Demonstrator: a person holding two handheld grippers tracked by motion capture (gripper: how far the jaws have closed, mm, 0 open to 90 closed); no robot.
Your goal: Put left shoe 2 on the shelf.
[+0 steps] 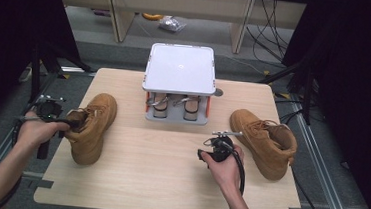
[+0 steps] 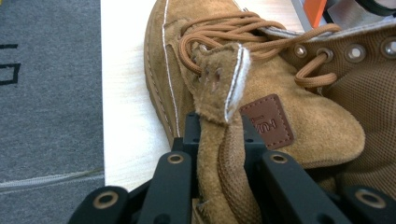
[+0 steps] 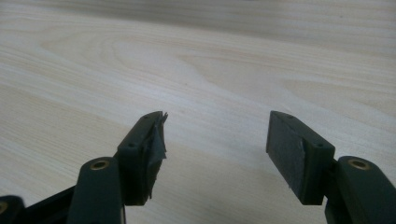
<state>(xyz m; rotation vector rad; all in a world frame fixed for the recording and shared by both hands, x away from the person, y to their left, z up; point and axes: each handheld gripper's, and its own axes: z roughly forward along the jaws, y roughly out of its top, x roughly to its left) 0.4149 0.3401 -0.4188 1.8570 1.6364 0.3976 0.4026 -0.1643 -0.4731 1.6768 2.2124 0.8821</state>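
Two tan suede lace-up boots stand on the wooden table (image 1: 167,178). The left boot (image 1: 91,127) is at the left edge, toe toward the near side. My left gripper (image 1: 69,123) is at its ankle opening, shut on the boot's collar (image 2: 219,154); the folded suede and mesh lining are pinched between the black jaws of the left gripper (image 2: 219,126). Laces (image 2: 224,32) and a brown leather tag (image 2: 268,121) lie just beyond. The right boot (image 1: 266,141) stands alone at the right. My right gripper (image 1: 215,146) hovers left of it, and the right gripper (image 3: 217,140) is open over bare wood.
A grey rack with a white flat top (image 1: 180,66) stands at the table's far middle, with two shoe-like things on its lower shelf (image 1: 175,109). Grey carpet (image 2: 46,93) lies beyond the table's left edge. Black curtains and cables flank the table.
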